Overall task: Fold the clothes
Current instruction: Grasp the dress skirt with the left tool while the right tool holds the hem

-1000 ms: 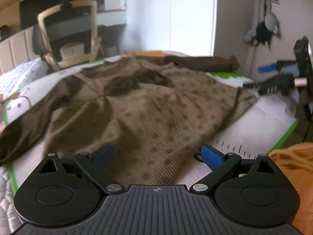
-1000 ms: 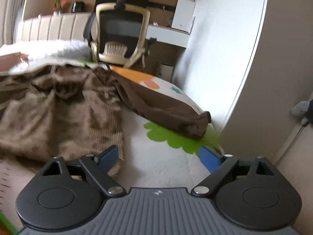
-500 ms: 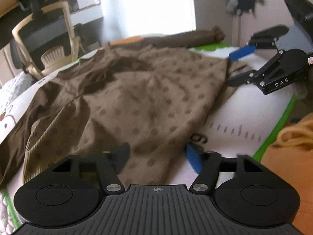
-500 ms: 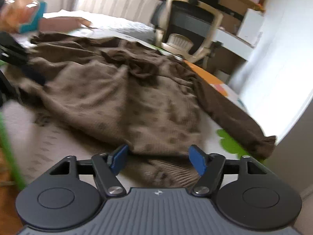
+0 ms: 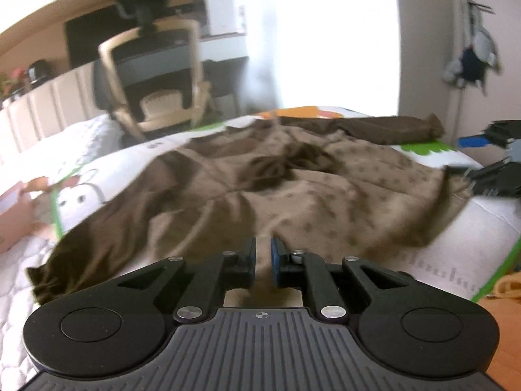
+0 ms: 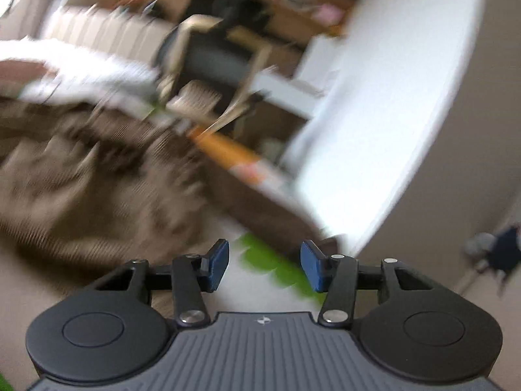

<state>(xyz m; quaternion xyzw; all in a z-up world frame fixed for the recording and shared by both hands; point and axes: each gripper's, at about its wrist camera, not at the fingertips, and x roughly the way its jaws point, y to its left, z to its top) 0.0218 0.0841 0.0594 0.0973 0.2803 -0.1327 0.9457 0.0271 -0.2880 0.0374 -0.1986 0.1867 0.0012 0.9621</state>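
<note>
Brown dotted garment (image 5: 293,192): spread unfolded on the bed (image 5: 488,215); no fold made yet. My left claw (image 5: 263,255) pinches its near hem; right claw (image 6: 263,265) is closing, nothing between.

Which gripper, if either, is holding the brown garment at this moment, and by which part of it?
The left gripper is shut on the brown dotted garment's near hem. The right gripper is closing with nothing between its pads.
</note>
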